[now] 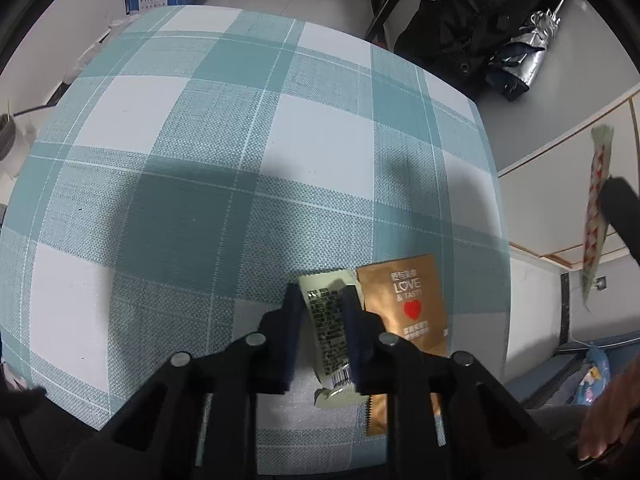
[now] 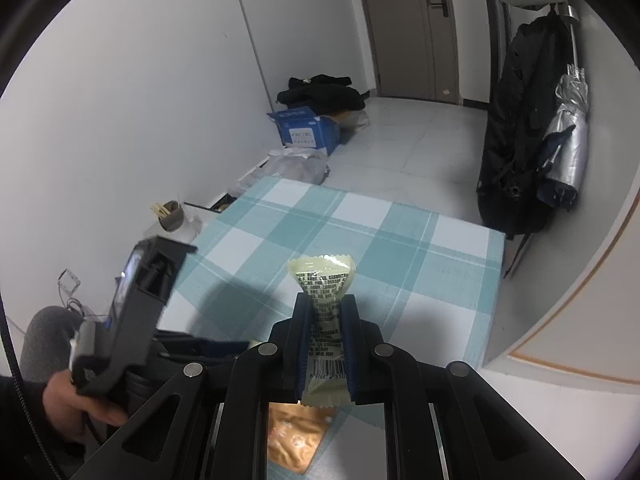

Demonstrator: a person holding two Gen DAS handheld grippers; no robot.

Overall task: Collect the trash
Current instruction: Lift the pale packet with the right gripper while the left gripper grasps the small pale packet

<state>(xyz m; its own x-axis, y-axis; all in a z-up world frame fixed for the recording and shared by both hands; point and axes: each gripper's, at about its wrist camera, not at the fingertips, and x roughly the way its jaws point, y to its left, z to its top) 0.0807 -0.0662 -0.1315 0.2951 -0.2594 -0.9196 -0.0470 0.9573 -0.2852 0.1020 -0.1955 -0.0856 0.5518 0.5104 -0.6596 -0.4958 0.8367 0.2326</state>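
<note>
Your left gripper (image 1: 320, 296) points steeply down at the teal-and-white checked woven tablecloth (image 1: 224, 168), its blue-padded jaws closed on a pale green crinkled snack wrapper (image 1: 326, 320) lying flat on the cloth, printed back and barcode up. Touching that wrapper at three o'clock lies a flat copper-brown foil sachet with a red heart (image 1: 408, 312), its lower edge serrated.

Only the right wrist view shows your right gripper (image 2: 324, 304) lifted clear of the table, jaws clamped on a second pale green plastic wrapper with a zigzag-cut top (image 2: 322, 280), standing upright between the pads. Below the jaws, at six o'clock, an orange-brown foil packet (image 2: 296, 436) rests on the cloth. At nine o'clock your hand (image 2: 72, 404) grips the black handle of the left tool.

The left view catches that held wrapper (image 1: 598, 208) from the side at three o'clock, hanging as a thin, red-patterned strip. A blue cardboard tissue box (image 2: 306, 132) sits on the pale tiled floor at twelve.
</note>
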